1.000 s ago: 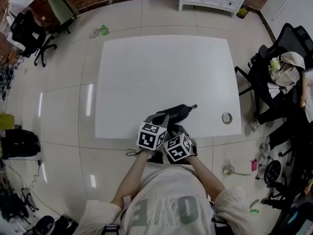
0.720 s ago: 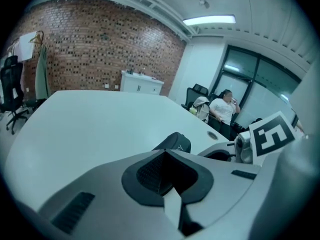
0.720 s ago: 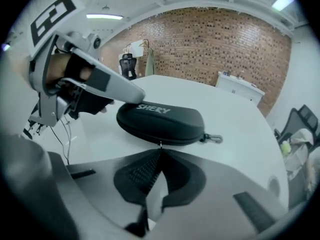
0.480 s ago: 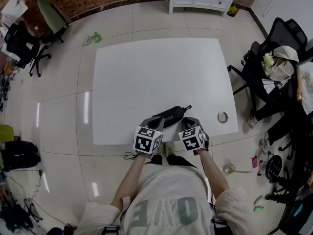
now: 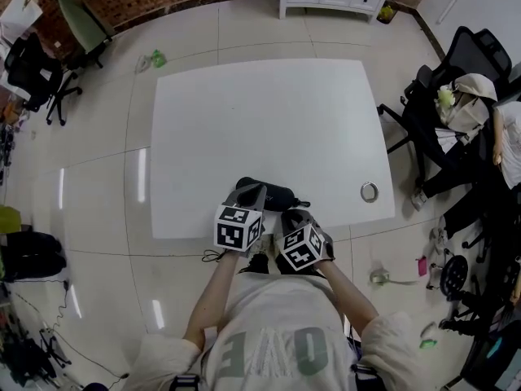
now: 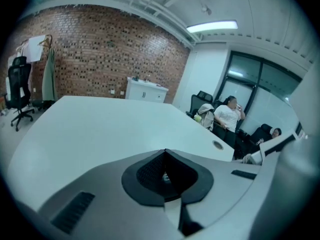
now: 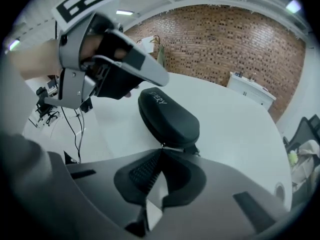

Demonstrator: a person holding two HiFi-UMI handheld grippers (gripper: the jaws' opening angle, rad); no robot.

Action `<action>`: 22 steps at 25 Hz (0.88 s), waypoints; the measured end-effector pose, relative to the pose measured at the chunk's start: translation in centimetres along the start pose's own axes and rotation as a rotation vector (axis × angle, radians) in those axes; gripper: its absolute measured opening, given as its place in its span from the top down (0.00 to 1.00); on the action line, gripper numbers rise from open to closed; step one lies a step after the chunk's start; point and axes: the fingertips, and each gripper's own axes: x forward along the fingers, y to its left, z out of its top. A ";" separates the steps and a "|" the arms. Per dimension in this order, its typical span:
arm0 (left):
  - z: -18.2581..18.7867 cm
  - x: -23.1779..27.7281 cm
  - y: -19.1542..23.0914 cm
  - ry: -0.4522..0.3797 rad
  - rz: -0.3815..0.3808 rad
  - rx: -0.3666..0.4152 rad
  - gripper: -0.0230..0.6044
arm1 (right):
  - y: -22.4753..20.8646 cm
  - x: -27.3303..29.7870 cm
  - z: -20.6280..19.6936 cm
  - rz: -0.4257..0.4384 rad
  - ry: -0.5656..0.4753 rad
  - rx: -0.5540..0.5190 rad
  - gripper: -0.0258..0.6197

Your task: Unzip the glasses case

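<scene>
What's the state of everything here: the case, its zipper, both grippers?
glasses case: zipped closed, lying flat on the table.
zipper pull: at the case's near end, apparently pinched.
right gripper: jaws together, on the zipper pull.
left gripper: jaws together, nothing visible between them.

I am the right gripper (image 7: 161,150), jaws pressed together on the small metal zipper pull (image 7: 162,147) at the near end of the black glasses case (image 7: 167,116). The case lies on the white table (image 7: 235,129), with the left gripper (image 7: 150,74) over its far left end.
</scene>
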 end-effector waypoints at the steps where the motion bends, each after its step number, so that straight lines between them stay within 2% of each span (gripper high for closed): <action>1: 0.0 -0.1 -0.5 -0.002 -0.015 -0.012 0.96 | 1.2 0.3 0.5 0.025 -0.008 -0.001 0.96; 4: -1.2 0.3 -1.4 0.038 -0.043 -0.020 0.96 | 3.5 1.0 2.0 0.080 -0.031 -0.001 0.96; 7: -2.1 0.6 -1.3 0.055 -0.049 -0.021 0.96 | 3.6 0.9 2.1 0.081 -0.028 -0.016 0.96; 13: -2.3 0.6 -1.4 0.058 -0.061 -0.021 0.96 | 0.9 0.0 0.6 0.018 0.012 -0.040 0.96; 17: -2.4 0.4 -1.4 0.065 -0.079 -0.032 0.96 | -1.1 0.1 0.9 -0.019 0.029 -0.107 0.96; 22: -2.0 0.7 -1.3 0.074 -0.073 -0.027 0.96 | -3.0 0.7 2.1 -0.005 0.051 -0.212 0.96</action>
